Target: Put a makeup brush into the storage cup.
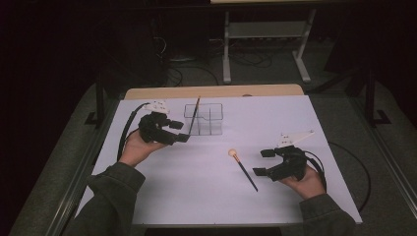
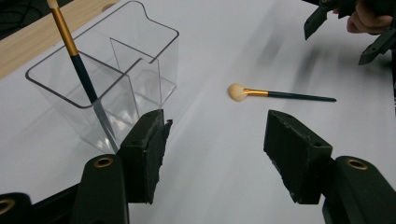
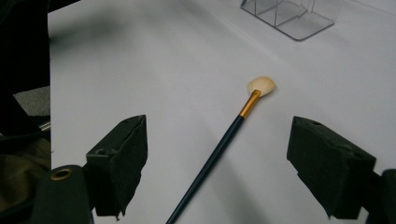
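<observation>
A clear plastic organiser (image 1: 204,119) (image 2: 100,84) (image 3: 292,14) with several compartments stands at the back middle of the white table. One brush (image 1: 194,115) (image 2: 77,60) leans in its left compartment, handle down. A second brush (image 1: 243,169) (image 2: 280,94) (image 3: 224,140), dark handle, gold ferrule, cream head, lies flat on the table. My left gripper (image 1: 183,131) (image 2: 215,158) hovers just left of the organiser, open with nothing between its jaws. My right gripper (image 1: 264,162) (image 3: 217,168) is open, its jaws to either side of the lying brush's handle without touching it.
The white sheet (image 1: 196,191) covers the table; a wooden strip (image 1: 211,91) runs along its far edge. Cables trail from both grippers. A metal stand (image 1: 265,44) is on the floor beyond the table.
</observation>
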A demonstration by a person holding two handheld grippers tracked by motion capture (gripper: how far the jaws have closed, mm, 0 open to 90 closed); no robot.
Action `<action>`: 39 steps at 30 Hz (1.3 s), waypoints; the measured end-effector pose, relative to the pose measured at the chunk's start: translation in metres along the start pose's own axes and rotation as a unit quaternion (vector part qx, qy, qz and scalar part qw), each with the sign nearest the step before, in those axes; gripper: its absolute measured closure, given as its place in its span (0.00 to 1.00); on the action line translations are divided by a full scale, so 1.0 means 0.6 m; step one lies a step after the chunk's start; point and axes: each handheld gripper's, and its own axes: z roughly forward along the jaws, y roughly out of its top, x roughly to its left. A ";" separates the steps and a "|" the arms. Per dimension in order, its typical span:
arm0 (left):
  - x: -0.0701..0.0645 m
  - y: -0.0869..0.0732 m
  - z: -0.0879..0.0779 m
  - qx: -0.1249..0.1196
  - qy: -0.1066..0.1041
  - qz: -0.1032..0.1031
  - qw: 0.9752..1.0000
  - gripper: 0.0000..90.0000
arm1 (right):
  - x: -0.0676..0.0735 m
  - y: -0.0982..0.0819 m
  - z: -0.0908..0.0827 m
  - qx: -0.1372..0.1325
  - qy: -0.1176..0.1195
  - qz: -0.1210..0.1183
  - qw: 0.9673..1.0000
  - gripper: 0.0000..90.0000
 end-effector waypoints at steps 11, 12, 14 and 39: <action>-0.025 -0.016 -0.016 -0.005 0.009 0.004 1.000 0.42 | 0.001 0.005 -0.003 0.001 -0.013 0.013 1.000 0.22; -0.027 -0.017 -0.017 -0.006 0.008 0.003 1.000 0.42 | 0.001 0.005 -0.003 0.003 -0.013 0.014 1.000 0.22; -0.034 -0.020 -0.021 -0.011 0.008 0.003 1.000 0.41 | 0.002 0.005 -0.004 0.004 -0.015 0.016 1.000 0.22; -0.073 -0.061 -0.037 -0.024 0.008 0.002 1.000 0.35 | 0.018 0.030 -0.014 0.015 -0.037 0.012 0.999 0.22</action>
